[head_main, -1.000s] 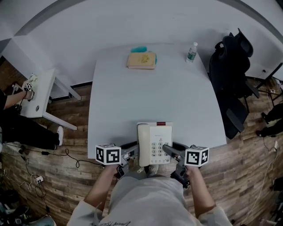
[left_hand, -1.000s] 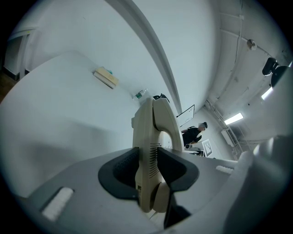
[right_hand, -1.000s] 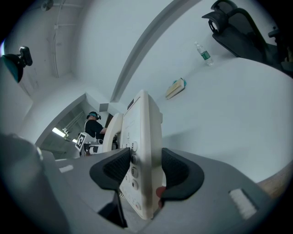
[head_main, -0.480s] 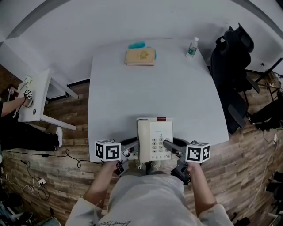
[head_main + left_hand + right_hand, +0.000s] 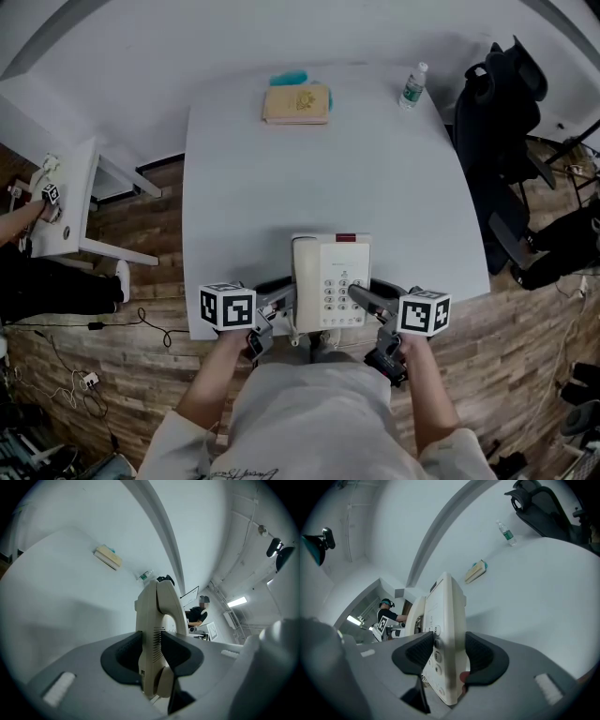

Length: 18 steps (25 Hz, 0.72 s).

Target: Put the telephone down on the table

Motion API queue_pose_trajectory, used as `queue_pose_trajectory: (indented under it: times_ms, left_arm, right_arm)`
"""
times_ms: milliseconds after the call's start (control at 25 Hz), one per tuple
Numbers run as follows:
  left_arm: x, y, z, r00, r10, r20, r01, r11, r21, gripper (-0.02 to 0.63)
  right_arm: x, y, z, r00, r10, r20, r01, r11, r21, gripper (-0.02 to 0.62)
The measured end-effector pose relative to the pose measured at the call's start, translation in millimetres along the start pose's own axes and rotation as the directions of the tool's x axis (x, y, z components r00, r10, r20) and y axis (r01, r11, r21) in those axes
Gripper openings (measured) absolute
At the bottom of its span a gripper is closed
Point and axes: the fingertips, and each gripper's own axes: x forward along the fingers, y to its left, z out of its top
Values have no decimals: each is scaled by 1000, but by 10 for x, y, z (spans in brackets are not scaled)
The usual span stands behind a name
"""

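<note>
While two hand-held grippers clamp it from either side, a cream push-button telephone [image 5: 328, 281] lies keypad up over the near edge of a white table [image 5: 281, 187], its handset along its left side. The left gripper [image 5: 152, 652] has its dark pads pinching the handset side, one above and one beneath, with the jaws set wide around the body. The right gripper [image 5: 449, 657] pinches the keypad side the same way, one pad pressed on the number keys. Whether the phone's base rests on the tabletop or hangs just above it cannot be told. At the table's far edge lies a tan book [image 5: 297, 103] with a teal object [image 5: 289, 78] just behind it, and a clear water bottle [image 5: 412, 86] stands near the far right corner. A black office chair [image 5: 502, 112] is beside the table's right side. A small white side table [image 5: 66, 202] stands well apart at left on the wood floor [image 5: 525, 375].
</note>
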Motion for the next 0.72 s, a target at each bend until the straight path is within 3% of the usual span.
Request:
queue_pose_trajectory:
  times_ms: [520, 720]
  left_arm:
    - [74, 171, -30, 1000, 4, -21, -5, 1000, -16, 140]
    - [205, 328, 119, 999, 5, -43, -7, 999, -42, 140]
  right_arm:
    - [132, -129, -29, 1000, 9, -21, -8, 1000, 19, 224]
    - [256, -273, 98, 999, -14, -41, 16, 998, 55, 224]
